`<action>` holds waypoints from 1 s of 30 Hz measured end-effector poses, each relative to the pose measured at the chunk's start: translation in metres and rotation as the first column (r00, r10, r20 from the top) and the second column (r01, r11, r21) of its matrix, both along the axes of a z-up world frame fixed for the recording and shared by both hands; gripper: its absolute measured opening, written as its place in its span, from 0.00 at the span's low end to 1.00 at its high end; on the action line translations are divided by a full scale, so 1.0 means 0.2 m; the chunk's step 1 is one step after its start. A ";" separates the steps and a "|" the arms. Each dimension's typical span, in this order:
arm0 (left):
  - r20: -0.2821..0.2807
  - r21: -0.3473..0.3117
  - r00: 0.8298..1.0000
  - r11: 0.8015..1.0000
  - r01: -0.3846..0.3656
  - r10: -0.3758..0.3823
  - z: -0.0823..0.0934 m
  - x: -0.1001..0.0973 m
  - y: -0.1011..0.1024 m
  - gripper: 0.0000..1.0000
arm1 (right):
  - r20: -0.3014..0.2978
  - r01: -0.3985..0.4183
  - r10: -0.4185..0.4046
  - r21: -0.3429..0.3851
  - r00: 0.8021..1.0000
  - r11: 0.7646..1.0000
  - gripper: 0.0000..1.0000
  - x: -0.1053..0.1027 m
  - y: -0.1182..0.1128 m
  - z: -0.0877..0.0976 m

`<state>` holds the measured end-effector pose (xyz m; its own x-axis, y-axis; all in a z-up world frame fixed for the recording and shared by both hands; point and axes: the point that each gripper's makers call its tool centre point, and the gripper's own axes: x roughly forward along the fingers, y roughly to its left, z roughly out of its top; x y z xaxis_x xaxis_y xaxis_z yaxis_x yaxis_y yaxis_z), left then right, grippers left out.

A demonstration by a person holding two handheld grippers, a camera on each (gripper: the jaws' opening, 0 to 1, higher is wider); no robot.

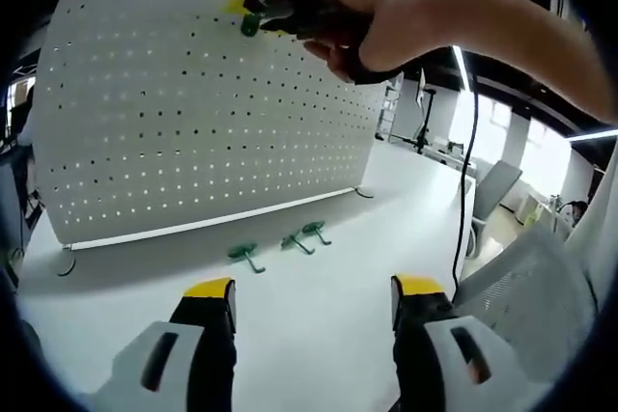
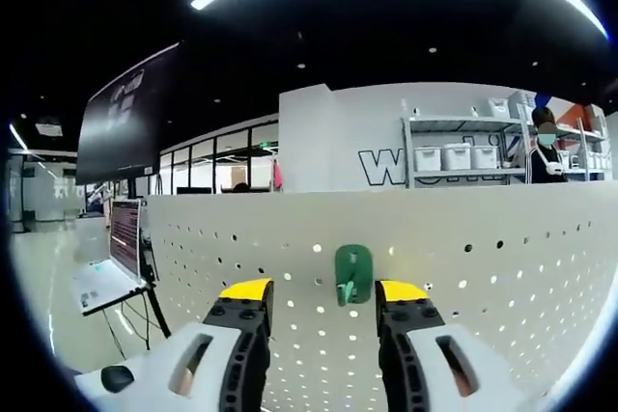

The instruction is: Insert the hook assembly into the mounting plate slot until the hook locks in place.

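A: What stands on the white table [image 1: 319, 267]?
B: A white perforated metal mounting plate [image 1: 193, 113], upright. Three green plastic hooks [image 1: 280, 243] lie at its foot.
A: The grippers?
B: The left gripper [image 1: 314, 301] hovers spread wide. The right gripper [image 2: 319, 298], jaws apart, flanks a green hook assembly [image 2: 353, 274] seated near the plate's top edge.

Bare table [image 1: 319, 325] lay before my left gripper [image 1: 314, 301]; three loose hooks [image 1: 280, 246] and the pegboard [image 1: 193, 103] barred the way beyond
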<state>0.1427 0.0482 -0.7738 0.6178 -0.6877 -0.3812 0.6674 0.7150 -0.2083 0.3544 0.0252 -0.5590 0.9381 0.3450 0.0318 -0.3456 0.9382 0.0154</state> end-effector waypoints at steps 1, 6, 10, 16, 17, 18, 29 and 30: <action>-0.001 0.003 1.000 1.000 0.001 -0.001 0.00 0.00 0.00 0.67 | 0.001 -0.008 0.008 -0.009 1.000 1.000 0.46 0.00 0.00 0.00; 0.001 0.004 1.000 1.000 0.002 -0.002 0.00 0.00 0.00 0.67 | -0.001 -0.046 0.046 0.000 0.999 0.999 0.46 -0.01 0.01 0.00; 0.000 0.006 1.000 1.000 0.002 -0.002 -0.01 0.00 0.00 0.67 | 0.002 -0.056 0.056 0.005 0.998 0.998 0.46 -0.01 0.00 0.00; 0.006 0.002 1.000 1.000 -0.004 0.004 0.00 0.01 0.01 0.68 | 0.032 -0.174 0.174 -0.004 0.984 0.985 0.47 -0.09 0.00 -0.01; 0.007 0.002 1.000 1.000 -0.005 0.005 0.00 0.01 0.01 0.68 | 0.031 -0.179 0.179 -0.005 0.983 0.984 0.47 -0.09 -0.01 -0.02; 0.007 0.004 1.000 1.000 -0.007 0.007 0.00 0.01 0.01 0.68 | 0.026 -0.183 0.184 -0.018 0.983 0.983 0.48 -0.10 -0.03 -0.03; 0.010 0.010 1.000 1.000 -0.001 0.001 0.00 0.00 0.00 0.69 | 0.047 -0.252 0.252 -0.009 0.967 0.968 0.54 -0.20 -0.08 -0.04; 0.010 0.011 1.000 1.000 0.000 0.000 0.00 0.00 0.00 0.69 | 0.045 -0.254 0.254 -0.016 0.966 0.967 0.54 -0.20 -0.08 -0.04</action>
<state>0.1432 0.0489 -0.7744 0.6217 -0.6836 -0.3822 0.6695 0.7171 -0.1937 0.3142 0.0096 -0.5676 0.8173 0.5721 0.0687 -0.5725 0.8197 -0.0155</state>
